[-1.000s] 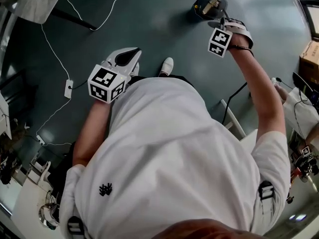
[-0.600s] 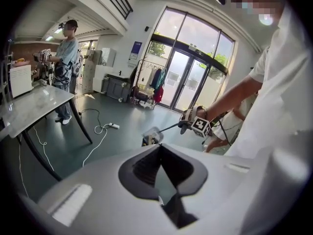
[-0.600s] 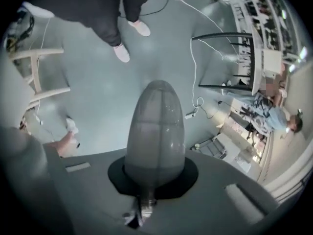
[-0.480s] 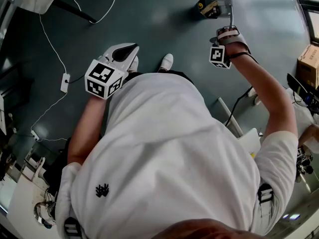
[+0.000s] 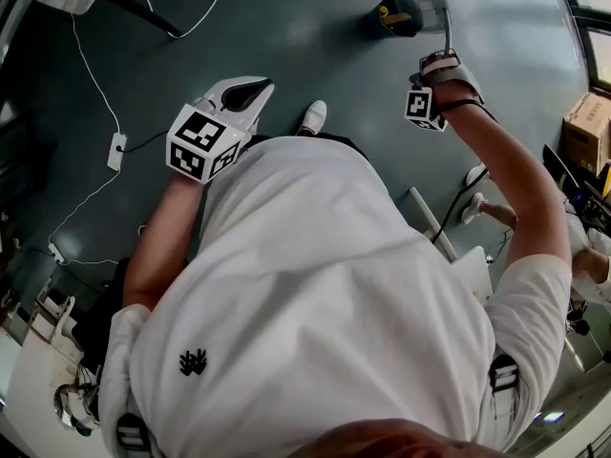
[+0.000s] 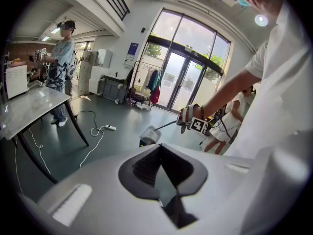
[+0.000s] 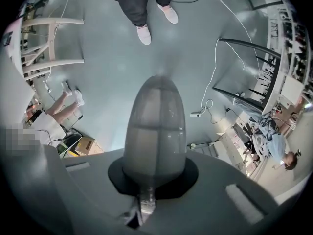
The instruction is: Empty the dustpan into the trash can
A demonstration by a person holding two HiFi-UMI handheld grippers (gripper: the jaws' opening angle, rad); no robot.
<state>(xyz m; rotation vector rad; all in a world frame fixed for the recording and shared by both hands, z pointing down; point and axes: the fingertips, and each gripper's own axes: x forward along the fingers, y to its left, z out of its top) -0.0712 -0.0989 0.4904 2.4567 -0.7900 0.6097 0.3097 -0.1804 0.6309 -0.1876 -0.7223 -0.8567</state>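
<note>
Right gripper (image 5: 445, 60): fingers clenched on dustpan (image 5: 421, 6) handle, upper right of head view; pan just above trash can (image 5: 393, 15). Left gripper (image 5: 241, 95): fingers closed, empty.

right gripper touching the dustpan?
Touching. The right gripper view shows the right gripper with its jaws closed on the handle of the dustpan.

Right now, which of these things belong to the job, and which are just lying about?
In the job: dustpan, trash can, right claw shut on the dustpan's handle.
Lying about: cardboard box, power strip, table.
</note>
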